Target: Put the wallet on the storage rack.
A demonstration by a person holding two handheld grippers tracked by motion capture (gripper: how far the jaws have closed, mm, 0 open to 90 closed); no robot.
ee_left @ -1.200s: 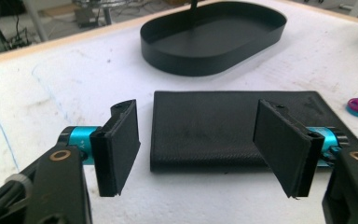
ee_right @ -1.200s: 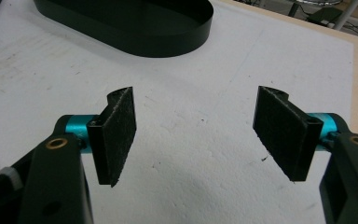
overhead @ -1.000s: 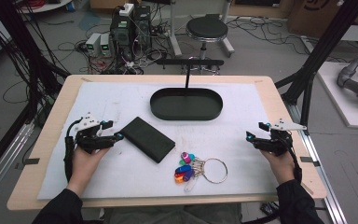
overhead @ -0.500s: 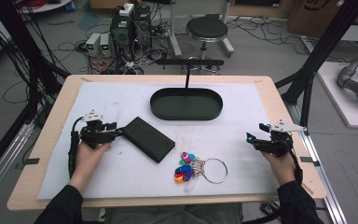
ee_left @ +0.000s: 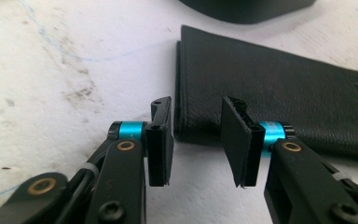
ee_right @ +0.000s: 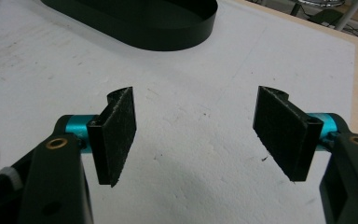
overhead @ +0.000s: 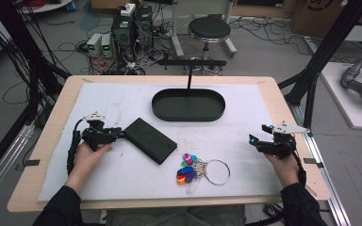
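On the white-covered desk [overhead: 122,103], the flat black leather wallet [overhead: 150,140] lies left of centre, its near corner just ahead of the left gripper [ee_left: 196,140]. That gripper's fingers [ee_left: 161,140] have just been narrowing, with only the wallet's edge beyond their tips, not yet pinched. A good grasp would slide one finger under the corner before closing. The right gripper [ee_right: 205,135] idles, fingers wide apart over bare cover. From above, a black oval tray [overhead: 188,104] and coloured key tags on a ring [overhead: 191,168] appear; the left gripper view reveals the wallet's grain.
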